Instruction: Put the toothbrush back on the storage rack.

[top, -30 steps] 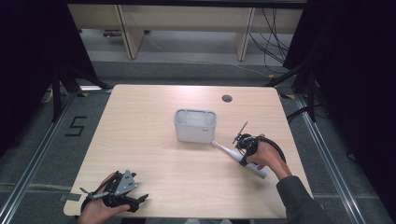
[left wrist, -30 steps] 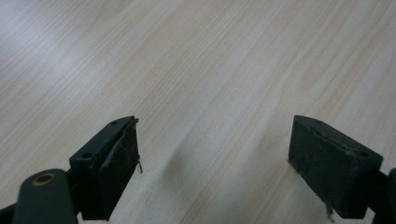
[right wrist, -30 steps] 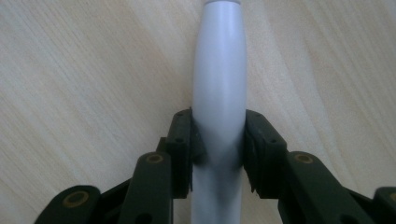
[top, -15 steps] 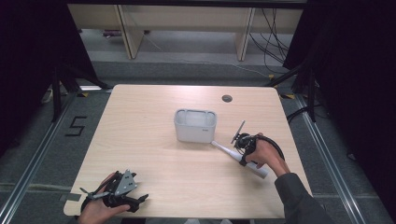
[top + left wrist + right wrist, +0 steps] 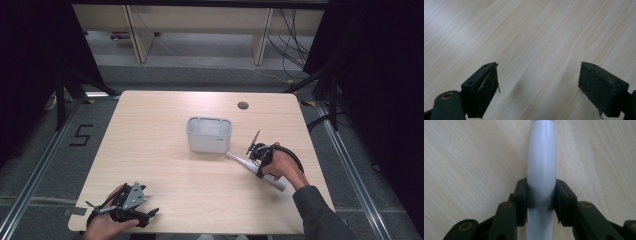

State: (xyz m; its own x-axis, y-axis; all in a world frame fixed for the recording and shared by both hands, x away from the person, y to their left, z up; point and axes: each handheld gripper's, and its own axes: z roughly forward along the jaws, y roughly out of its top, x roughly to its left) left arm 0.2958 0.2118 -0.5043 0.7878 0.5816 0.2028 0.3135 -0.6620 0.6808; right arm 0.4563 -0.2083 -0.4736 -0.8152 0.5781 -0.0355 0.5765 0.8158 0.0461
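From where I stand, the person's right gripper [image 5: 259, 159] sits at about four o'clock on the pale wooden table [image 5: 150, 130], and its jaws are clamped on a white electric toothbrush [image 5: 240, 162]. The toothbrush lies flat on the wood, running from its thin neck at ten o'clock, just beside the lower right corner of a white plastic tub [image 5: 209, 134], down to its thick end at four o'clock, past the right hand [image 5: 282, 167]. In the right gripper view the two black pads press on either side of the toothbrush's [image 5: 542, 170] smooth white handle, which runs straight up between them with the table under it. The tub stands upright near the middle of the table, open at the top. The left gripper [image 5: 131, 207] rests at about seven o'clock, close to the near edge, well apart from the toothbrush and the tub, held in the left hand [image 5: 102, 225]. In the left gripper view its jaws stand wide, with bare wood grain between them and nothing held. A small round hole [image 5: 243, 105] sits in the tabletop at about one o'clock, beyond the tub.
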